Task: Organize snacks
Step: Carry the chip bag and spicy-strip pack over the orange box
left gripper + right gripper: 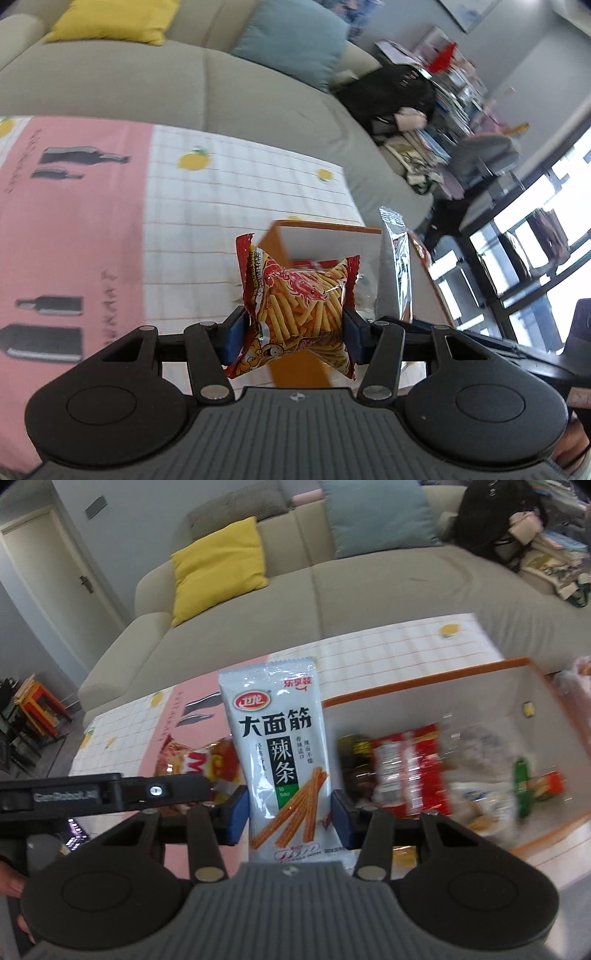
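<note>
My left gripper [293, 338] is shut on a red bag of shrimp sticks [295, 306], held above the table in front of an orange-rimmed white box [325, 230]. My right gripper [290, 818] is shut on a tall silver-white spicy-strip packet [282, 753], held upright to the left of the orange-rimmed box [424, 696]. Several snack packs [410, 771] lie blurred inside that box. In the left wrist view the silver packet [397, 266] shows edge-on at the right. In the right wrist view the other gripper's black body [103, 794] crosses the left side with the red bag [199, 764] behind it.
A pink and white checked tablecloth with lemons and bottle prints [110, 206] covers the table. Behind it stands a beige sofa [332, 590] with a yellow cushion [218, 568] and a blue one [376, 513]. A black bag [391, 92] and stacked books sit at the right.
</note>
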The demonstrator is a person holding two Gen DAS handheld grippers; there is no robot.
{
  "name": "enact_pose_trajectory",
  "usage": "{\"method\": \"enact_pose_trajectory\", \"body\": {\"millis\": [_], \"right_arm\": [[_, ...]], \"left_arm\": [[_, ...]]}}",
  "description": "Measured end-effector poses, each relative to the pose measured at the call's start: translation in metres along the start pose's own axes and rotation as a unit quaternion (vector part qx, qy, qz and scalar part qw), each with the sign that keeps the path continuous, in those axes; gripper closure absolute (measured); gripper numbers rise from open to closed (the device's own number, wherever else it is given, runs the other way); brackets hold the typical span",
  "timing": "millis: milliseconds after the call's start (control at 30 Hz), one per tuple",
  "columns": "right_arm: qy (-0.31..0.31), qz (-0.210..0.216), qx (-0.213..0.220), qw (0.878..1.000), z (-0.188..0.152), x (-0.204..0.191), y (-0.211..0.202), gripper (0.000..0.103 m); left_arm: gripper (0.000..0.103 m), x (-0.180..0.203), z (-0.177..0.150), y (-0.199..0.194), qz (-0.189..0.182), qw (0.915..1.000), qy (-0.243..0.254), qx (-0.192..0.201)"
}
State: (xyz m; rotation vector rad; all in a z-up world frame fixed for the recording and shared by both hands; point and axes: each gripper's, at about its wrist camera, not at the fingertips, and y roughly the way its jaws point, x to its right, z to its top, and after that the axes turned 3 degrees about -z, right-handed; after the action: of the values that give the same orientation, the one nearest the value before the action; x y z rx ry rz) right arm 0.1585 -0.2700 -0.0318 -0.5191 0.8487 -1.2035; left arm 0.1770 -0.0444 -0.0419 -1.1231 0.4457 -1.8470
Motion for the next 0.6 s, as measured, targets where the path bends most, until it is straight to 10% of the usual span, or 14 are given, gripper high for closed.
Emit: {"method": "enact_pose_trajectory", "body": {"millis": [600], "right_arm": [[-0.014, -0.128, -0.052, 0.99, 0.048, 0.147, 0.022, 0.057]], "left_arm": [[0.043, 0.099, 0.025, 0.137, -0.03, 0.9908, 0.097, -0.09]]}}
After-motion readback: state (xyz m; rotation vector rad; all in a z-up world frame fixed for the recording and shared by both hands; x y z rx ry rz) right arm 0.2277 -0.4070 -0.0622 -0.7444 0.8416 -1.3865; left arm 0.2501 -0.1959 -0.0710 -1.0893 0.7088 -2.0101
